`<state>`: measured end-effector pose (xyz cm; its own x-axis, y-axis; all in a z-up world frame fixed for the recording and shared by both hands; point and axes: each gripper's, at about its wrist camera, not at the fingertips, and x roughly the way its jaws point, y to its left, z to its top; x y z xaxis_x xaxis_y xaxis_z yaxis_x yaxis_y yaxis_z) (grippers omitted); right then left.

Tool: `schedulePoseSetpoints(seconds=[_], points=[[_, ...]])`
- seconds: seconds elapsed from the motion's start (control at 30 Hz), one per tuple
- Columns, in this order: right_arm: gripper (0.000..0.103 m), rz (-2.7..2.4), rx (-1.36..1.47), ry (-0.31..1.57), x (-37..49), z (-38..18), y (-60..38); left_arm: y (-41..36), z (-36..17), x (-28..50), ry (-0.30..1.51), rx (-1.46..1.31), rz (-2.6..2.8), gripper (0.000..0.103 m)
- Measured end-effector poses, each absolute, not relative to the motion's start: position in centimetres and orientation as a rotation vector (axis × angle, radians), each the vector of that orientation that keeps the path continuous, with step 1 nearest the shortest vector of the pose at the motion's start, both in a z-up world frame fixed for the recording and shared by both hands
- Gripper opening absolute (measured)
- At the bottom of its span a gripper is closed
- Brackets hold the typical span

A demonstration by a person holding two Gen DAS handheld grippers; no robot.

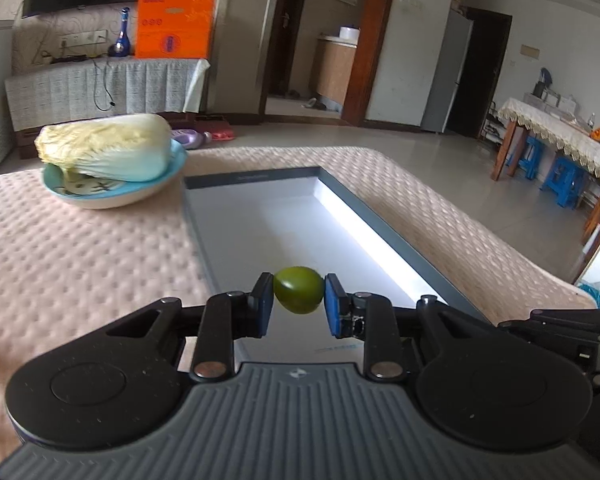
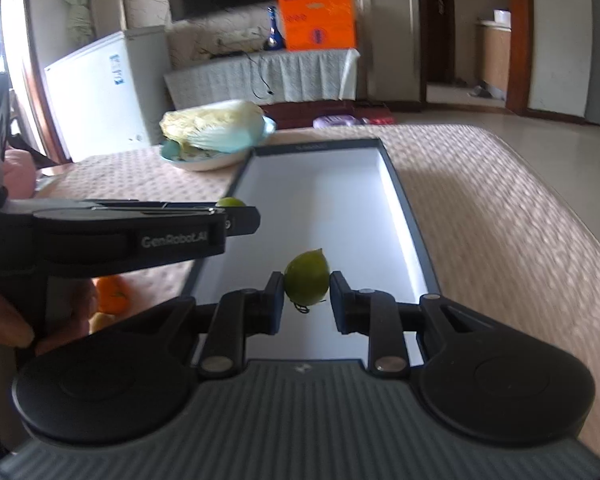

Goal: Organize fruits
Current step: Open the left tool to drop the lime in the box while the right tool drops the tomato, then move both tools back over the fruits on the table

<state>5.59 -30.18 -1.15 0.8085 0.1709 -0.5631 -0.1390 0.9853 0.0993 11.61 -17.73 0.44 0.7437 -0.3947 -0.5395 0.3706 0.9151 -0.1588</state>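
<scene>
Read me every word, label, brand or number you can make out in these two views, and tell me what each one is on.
"GenRoboLAI", as best it reads: side of the left gripper body, right wrist view.
Orange box: markings too blurred to read.
Tray far rim: small print, too small to read.
Tray floor near the left gripper: faint blue print, unreadable.
White freezer: blue label, blurred.

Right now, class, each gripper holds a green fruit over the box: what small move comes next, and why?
Probably lower the left gripper and open its jaws: its green fruit is held over the bare floor of the grey box.
</scene>
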Motion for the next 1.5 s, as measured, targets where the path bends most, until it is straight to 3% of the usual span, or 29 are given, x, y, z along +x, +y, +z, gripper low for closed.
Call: schedulePoseSetpoints(seconds=[0.27, 0.33, 0.4, 0.47, 0.53, 0.6, 0.63, 1.5], points=[[0.028, 0.107, 0.078, 0.639, 6.6, -2.2, -32.0, -18.6, -1.3, 13.6, 0.649, -0.037, -0.4, 0.035], [0.029, 0.094, 0.083, 0.641, 6.8, -2.3, -32.3, -18.6, -1.2, 13.5, 0.64, -0.032, -0.397, 0.052], [0.03, 0.075, 0.083, 0.649, 7.0, -2.4, -32.4, -18.5, -1.1, 13.2, 0.631, -0.032, -0.406, 0.06], [0.03, 0.065, 0.088, 0.66, 7.0, -2.5, -32.4, -18.5, -0.8, 12.8, 0.619, -0.027, -0.416, 0.06], [0.04, 0.067, 0.097, 0.659, 7.0, -2.4, -32.3, -18.4, -0.5, 12.4, 0.61, -0.021, -0.425, 0.06], [0.064, 0.062, 0.094, 0.638, 6.8, -2.1, -32.1, -18.1, -0.2, 11.9, 0.599, -0.016, -0.424, 0.06], [0.065, 0.055, 0.084, 0.619, 6.6, -1.8, -31.8, -17.9, 0.0, 11.7, 0.594, -0.021, -0.42, 0.06], [0.065, 0.17, -0.007, 0.514, 4.3, 1.0, -25.6, -3.5, 3.8, -1.9, 0.557, -0.09, -0.166, 0.061]])
